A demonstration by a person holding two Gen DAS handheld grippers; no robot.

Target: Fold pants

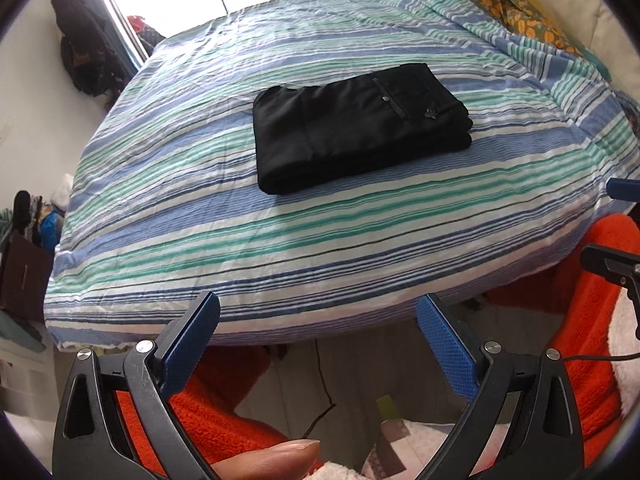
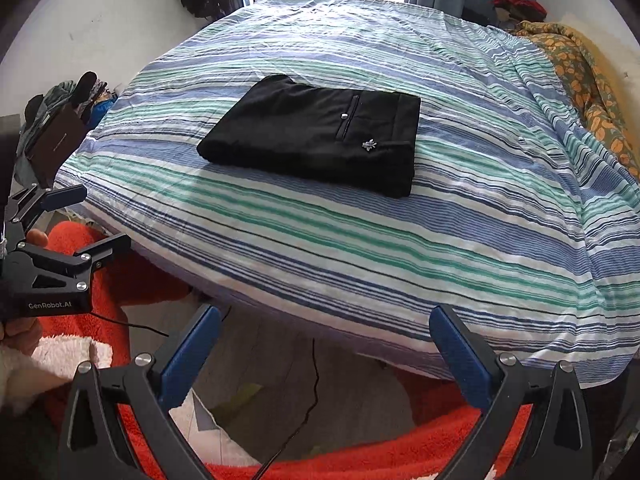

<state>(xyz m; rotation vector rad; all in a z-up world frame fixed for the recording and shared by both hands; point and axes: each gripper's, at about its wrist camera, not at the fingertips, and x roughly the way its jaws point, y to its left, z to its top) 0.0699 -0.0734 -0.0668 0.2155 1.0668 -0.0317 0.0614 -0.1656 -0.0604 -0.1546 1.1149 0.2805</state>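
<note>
Both-wise: left tool (image 1: 318, 314) jaws spread apart, holding nothing, hanging off the near bed edge over the floor. Right tool (image 2: 324, 326) likewise spread wide and empty, same spot beside it. Ahead of both tools, well apart from the fingers, black pants (image 1: 358, 126) lie folded into a compact rectangle on the striped bed sheet (image 1: 200, 220), pocket button facing up. Orange towel (image 2: 400, 452) lies under the tools; patterned blanket (image 2: 580, 80) sits far right.

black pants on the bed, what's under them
The folded black pants lie directly on the striped bedsheet. The patch of sheet beneath them is covered, so anything there can't be seen.
</note>
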